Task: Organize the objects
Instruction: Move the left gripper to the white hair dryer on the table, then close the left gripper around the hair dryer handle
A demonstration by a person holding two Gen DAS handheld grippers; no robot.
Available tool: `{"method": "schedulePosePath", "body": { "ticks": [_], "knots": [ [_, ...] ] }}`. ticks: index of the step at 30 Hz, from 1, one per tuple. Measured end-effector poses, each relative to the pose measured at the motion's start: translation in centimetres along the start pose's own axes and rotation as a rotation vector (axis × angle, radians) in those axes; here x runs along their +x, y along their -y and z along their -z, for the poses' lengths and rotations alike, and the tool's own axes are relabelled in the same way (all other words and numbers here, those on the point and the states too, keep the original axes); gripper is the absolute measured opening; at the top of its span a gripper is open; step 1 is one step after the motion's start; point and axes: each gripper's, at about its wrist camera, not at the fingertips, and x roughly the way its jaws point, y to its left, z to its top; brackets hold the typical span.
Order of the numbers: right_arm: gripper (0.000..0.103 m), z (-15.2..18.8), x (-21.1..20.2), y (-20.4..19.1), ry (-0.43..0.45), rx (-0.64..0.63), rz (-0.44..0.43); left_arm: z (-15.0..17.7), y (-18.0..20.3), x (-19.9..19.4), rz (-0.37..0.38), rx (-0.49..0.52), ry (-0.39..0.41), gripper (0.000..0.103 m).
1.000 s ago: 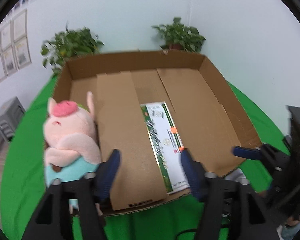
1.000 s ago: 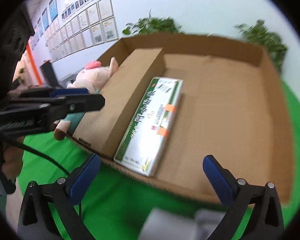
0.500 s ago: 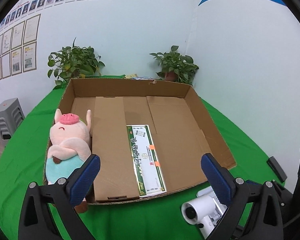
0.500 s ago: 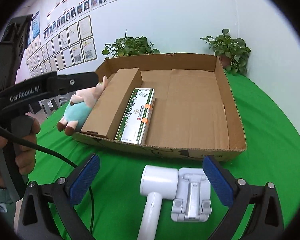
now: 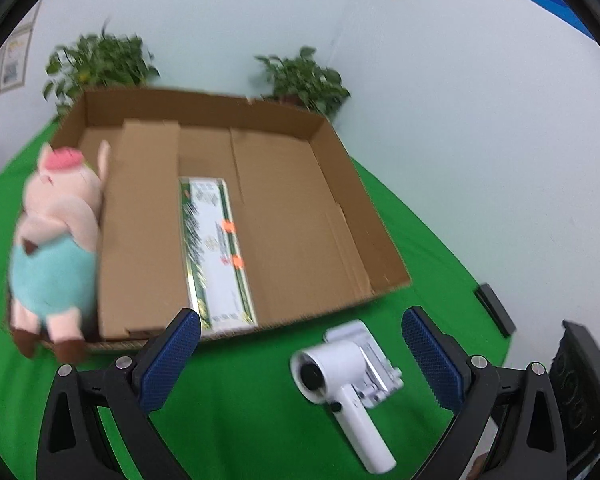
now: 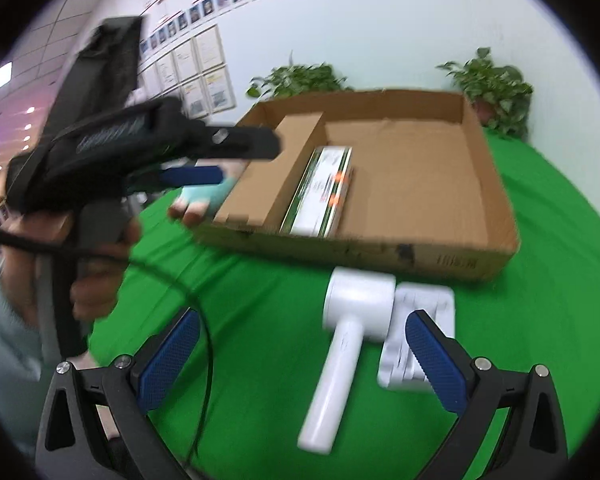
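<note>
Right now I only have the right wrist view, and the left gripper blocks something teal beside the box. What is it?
Observer: A plush pig, pink with a teal body, lying along the left side of the cardboard box. I cannot tell whether it is inside the wall.
Operator: Anything on the cloth further right of the dryer?
Observer: Yes, a small flat black object near the table's right edge, apart from the box.
Operator: Which way does the dryer's mouth point?
Observer: The hair dryer has its round, dark-centred end turned toward the left camera, away from the box.
</note>
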Motion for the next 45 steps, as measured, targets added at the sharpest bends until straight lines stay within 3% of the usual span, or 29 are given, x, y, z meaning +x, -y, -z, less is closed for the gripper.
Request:
{"method": "schedulePosePath", "body": {
  "ticks": [6,8,13,18,20,34,42,45],
  "knots": [
    [0.100,2.2,1.3,1.3,-0.076,0.074,0.035,3.1,0.3,4.5,0.130,-0.038,-0.169,0.092],
    [0.093,2.3,1.5,1.1,-0.081,0.060,0.039,4.1,0.7,5.7,0.182,-0.051,-0.209,0.089],
    [0.058,2.7,2.9,0.2,-0.127,-0.001,0.059,5.8,0.8,8.0,0.234,-0.092,-0.284,0.080],
    [0.032,3.4,3.7,-0.2,-0.163,-0.028,0.073,7.0,0.2,9.0,0.270,-0.144,-0.318,0.078],
    [0.030,3.5,3.7,-0.4,-0.165,-0.039,0.079,7.3,0.0,9.3,0.289,-0.160,-0.333,0.073],
    [0.027,5.1,2.5,-2.1,-0.169,-0.010,0.042,10.3,0.6,9.6,0.301,-0.202,-0.402,0.072],
    [0.026,4.7,2.5,-2.0,-0.186,0.037,0.024,10.7,-0.1,9.6,0.251,-0.236,-0.381,0.053],
    [0.026,4.8,2.3,-2.1,-0.188,0.047,0.022,10.6,-0.3,9.3,0.223,-0.235,-0.380,0.040]
  ]
}}
